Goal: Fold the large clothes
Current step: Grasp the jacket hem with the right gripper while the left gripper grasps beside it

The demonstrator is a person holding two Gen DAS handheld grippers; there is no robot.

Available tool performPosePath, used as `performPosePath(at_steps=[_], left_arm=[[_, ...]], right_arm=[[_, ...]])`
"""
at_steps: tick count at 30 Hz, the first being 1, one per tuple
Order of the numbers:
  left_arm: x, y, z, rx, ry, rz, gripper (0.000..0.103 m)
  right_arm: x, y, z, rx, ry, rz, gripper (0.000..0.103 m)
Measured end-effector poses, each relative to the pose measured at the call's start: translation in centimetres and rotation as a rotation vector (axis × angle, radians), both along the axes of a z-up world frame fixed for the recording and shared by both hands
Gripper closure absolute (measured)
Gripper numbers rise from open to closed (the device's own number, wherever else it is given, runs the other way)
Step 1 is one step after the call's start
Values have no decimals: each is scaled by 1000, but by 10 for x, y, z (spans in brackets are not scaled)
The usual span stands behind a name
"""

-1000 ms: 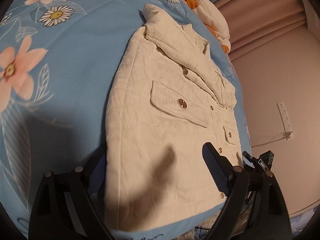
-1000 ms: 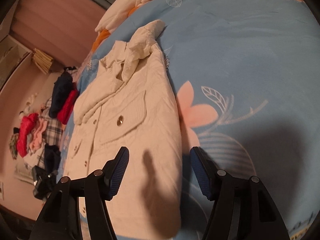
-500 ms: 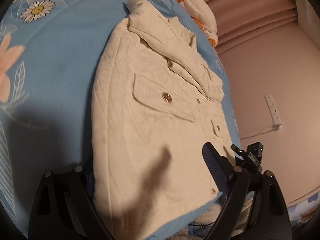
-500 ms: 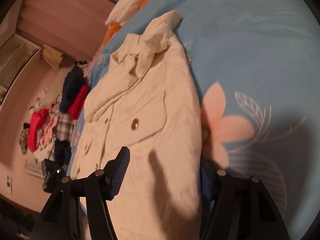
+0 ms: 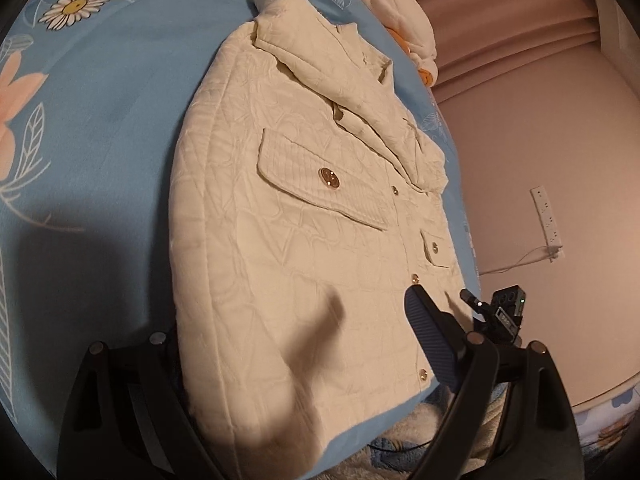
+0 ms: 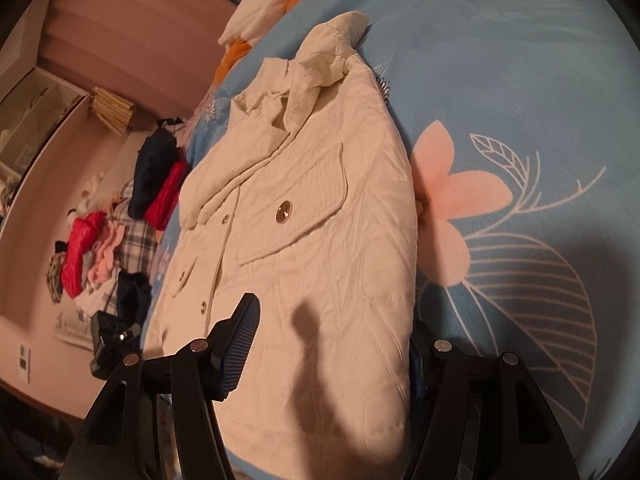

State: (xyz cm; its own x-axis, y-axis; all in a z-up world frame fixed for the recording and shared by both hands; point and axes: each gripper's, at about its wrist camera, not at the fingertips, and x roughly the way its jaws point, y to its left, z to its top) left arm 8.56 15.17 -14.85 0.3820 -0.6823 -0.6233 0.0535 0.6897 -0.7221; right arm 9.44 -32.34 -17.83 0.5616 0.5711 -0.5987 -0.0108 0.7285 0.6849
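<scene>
A cream quilted jacket (image 5: 304, 240) lies front up on the blue flowered bed sheet (image 5: 120, 100), collar at the far end and sleeves tucked in. In the left wrist view my left gripper (image 5: 296, 328) stands open over the hem. Its right finger's pad (image 5: 428, 340) hovers above the button line, and its left finger is half hidden behind the jacket's side edge. Seen from the right wrist, the jacket (image 6: 320, 220) fills the middle. My right gripper (image 6: 332, 320) is open, the jacket's side edge lying between its fingers, and nothing is pinched.
A white and orange plush or pillow (image 5: 404, 28) lies beyond the collar. Red, navy and plaid clothes (image 6: 120, 232) are heaped off the bed's far side. A small black device (image 5: 504, 312) sits by the bed edge, below a wall socket strip (image 5: 546, 220).
The right gripper has shifted sideways, so the jacket's side edge now reaches its right finger. The left wrist view has swung a little over the hem. Both gaps look unchanged.
</scene>
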Motion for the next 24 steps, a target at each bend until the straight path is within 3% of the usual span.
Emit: performPosePath(at_steps=[2,4,7,8,9,12,18,24], left_arm=[[1,-2,0,34,7,12,22],[3,0,-2,57,20,31,34],[2,8,-5,83,50,78,59],[1,11,-7,95,65,98,72],[0,14,-8,88,79,116,77],[-2,21,-4,59,86,148,85],[-5,17,43,-75,-91,131,90],[-6,10,70,-137,-187,114,92]], right_arm=[[1,4,1,-29,-6,-6,43],[1,6,1,-54,-7,-17,57],[-3,3,-3,-63,0,-61,76],[-4,1,-4,-60,3,-75,79],[-6,-1,-5,-53,2,-88,83],[-9,2,1,-84,-16,-99,88],[-15,12,37,-46,-159,-85,93],[-14,15,62,21,-237,-64,93]])
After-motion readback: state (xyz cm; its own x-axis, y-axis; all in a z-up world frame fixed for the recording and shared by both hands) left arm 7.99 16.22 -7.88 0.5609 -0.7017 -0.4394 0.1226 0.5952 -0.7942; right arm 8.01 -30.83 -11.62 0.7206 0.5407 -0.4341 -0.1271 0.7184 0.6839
